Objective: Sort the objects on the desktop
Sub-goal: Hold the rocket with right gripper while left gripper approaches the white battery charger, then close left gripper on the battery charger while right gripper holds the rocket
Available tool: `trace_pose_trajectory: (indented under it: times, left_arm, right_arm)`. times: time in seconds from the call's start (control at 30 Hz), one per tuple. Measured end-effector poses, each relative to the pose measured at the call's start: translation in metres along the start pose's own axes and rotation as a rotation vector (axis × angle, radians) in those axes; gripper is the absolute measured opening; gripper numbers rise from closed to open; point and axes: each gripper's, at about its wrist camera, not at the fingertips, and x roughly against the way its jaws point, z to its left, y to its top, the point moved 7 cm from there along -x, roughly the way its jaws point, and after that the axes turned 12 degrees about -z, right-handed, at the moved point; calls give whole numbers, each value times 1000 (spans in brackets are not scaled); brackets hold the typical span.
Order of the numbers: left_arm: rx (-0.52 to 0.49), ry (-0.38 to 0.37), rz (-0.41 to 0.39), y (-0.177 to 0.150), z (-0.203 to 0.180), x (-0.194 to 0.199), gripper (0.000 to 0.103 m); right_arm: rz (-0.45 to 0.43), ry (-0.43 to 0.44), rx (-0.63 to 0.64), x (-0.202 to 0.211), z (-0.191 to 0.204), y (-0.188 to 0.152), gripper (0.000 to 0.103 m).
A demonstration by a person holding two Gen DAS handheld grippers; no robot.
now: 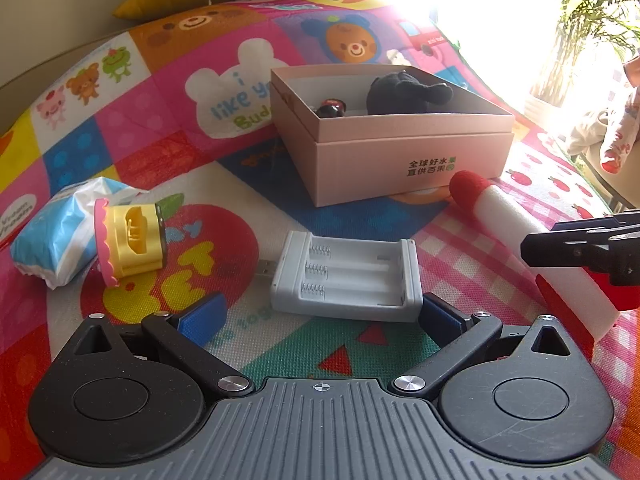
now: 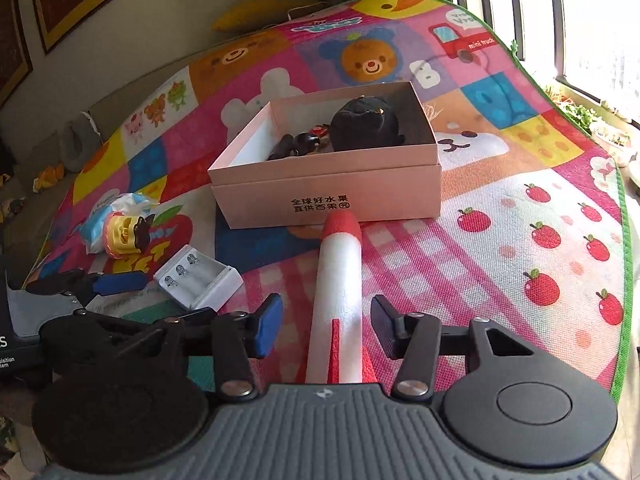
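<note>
Right gripper [image 2: 326, 330] is pointing down over the play mat [image 2: 500, 240], jaws standing part open with the foam rocket [image 2: 340, 276] lying between them; gaps are showing on both sides of the rocket, so the blue pads [image 2: 267, 330] are not pressing it. The rocket's red nose is reaching almost to the front wall of the pink box [image 2: 328, 196], which is sitting open with a dark plush toy [image 2: 366, 124] inside. Open mat is stretching to the right of the rocket, out to the green edge. Left gripper [image 1: 322, 318] is hanging with jaws spread wide, empty, the white battery charger [image 1: 346, 276] lying just ahead between its fingertips. Further left, a yellow toy [image 1: 130, 240] is leaning against a tissue pack [image 1: 60, 236]. Clear mat is showing between charger and box.
</note>
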Motion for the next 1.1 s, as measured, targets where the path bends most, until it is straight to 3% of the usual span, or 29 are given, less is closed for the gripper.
trace_pose_trajectory:
  times: [0.1,0.2,0.3,0.57,1.1]
  left_arm:
    - [0,-1,-1,0,0,0,103]
    - [0,0,0,0,0,0,103]
    - [0,1,0,0,0,0,103]
    - [-11,-18,3,4,-4,-4,103]
    - [-40,-41,-5,14,-13,-25,103]
  right_arm:
    - [18,-12,29,-10,4,-5,44]
    - [34,-29,36,-14,3,-10,30]
    - [30,-36,8,-9,-4,-12,28]
    - [30,-39,7,9,-13,-20,28]
    - [11,-54,26,5,-10,-19,29]
